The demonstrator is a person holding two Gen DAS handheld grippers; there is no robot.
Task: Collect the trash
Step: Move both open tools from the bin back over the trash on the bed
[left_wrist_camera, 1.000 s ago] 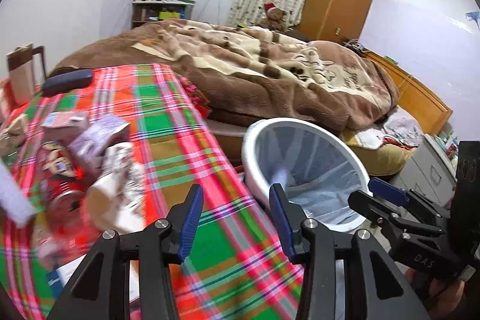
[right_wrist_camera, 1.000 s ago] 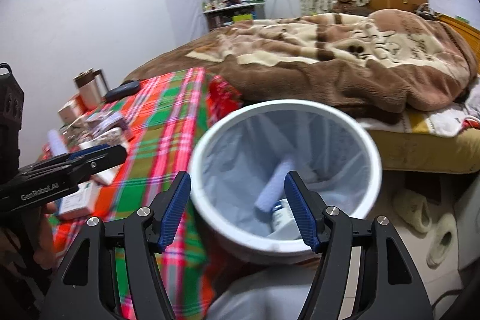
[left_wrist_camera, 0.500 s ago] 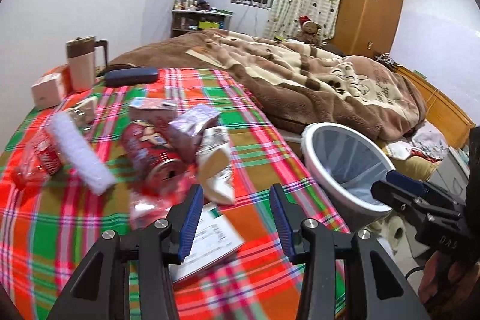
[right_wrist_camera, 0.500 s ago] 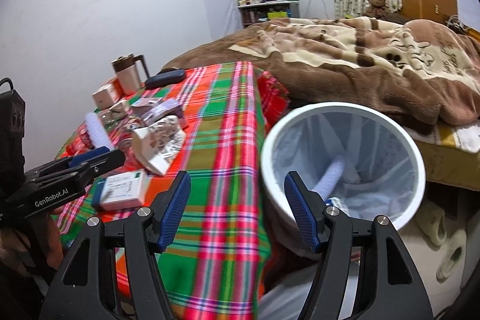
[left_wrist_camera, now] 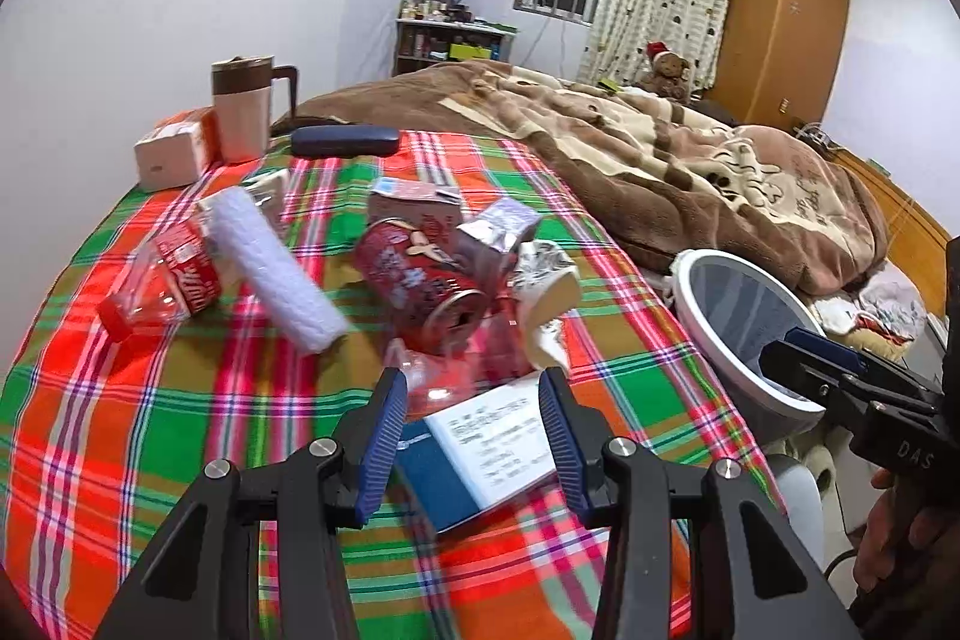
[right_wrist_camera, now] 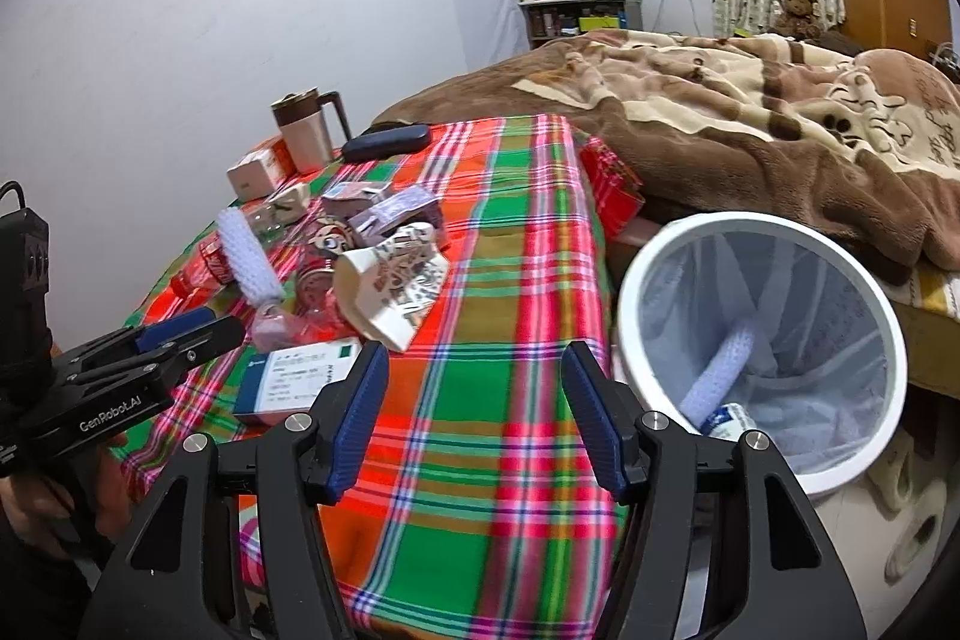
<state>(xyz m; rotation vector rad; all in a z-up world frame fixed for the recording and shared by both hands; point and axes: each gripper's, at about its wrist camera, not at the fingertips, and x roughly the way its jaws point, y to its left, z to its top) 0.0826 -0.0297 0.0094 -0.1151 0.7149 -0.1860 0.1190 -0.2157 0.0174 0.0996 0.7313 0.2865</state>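
Nearby, trash bin [right_wrist_camera: 624, 292] beside table [right_wrist_camera: 516, 280]

The left tongs [left_wrist_camera: 471, 424] are tilting downward with their blue-padded jaws parted and nothing between them. The right tongs [right_wrist_camera: 474, 415] are angling down likewise, their jaws having just been closing, though a clear gap remains and they are gripping nothing. Each hand [left_wrist_camera: 882, 538] is wrapping around the black handle beneath its tongs, only partly showing.
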